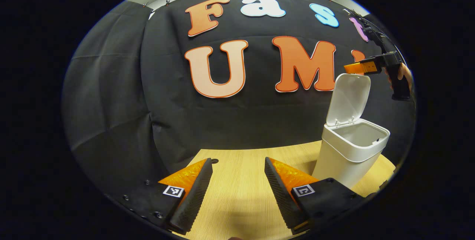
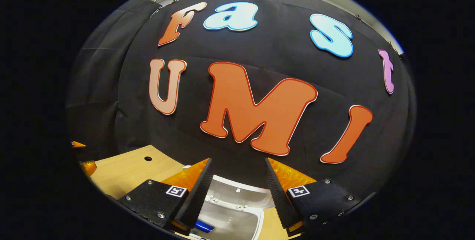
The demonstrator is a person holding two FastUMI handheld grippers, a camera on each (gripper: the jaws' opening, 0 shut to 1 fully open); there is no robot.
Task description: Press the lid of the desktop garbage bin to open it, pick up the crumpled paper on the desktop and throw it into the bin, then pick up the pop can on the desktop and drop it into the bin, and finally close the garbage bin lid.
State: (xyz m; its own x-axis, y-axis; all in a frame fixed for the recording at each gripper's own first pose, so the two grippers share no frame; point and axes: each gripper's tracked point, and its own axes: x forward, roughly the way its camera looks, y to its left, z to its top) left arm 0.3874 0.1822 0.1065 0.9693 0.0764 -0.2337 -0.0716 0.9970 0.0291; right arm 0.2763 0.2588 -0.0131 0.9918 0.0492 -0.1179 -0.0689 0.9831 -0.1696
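Bin (image 1: 349,154), white and plastic, stands on the wooden worktop (image 1: 241,191) toward the right of the left gripper view, close to the black cloth wall. Its lid (image 1: 349,99) is swung up on the rear hinge and leans back nearly upright, leaving the mouth uncovered; the inside seen from this angle is pale and bare near the rim. The left tongs (image 1: 238,191) hover low over the worktop with their fingers spread wide apart and nothing between them, only wood grain showing in the gap. A small round hole (image 1: 215,161) sits in the worktop just beyond the left finger.

Above and behind the raised lid, at the right edge of that same view, the right tongs (image 1: 352,68) are held up in a person's hand (image 1: 402,76), their tip just over the top edge of the lid.

In the right gripper view, the right tongs (image 2: 237,191) are likewise spread, gripping nothing, and look down onto the bin (image 2: 237,214) directly below, its open lid (image 2: 237,191) and rim lying between the fingers. Something blue (image 2: 203,226) shows inside the bin, too cut off to identify. The worktop (image 2: 130,169) stretches off to the left.
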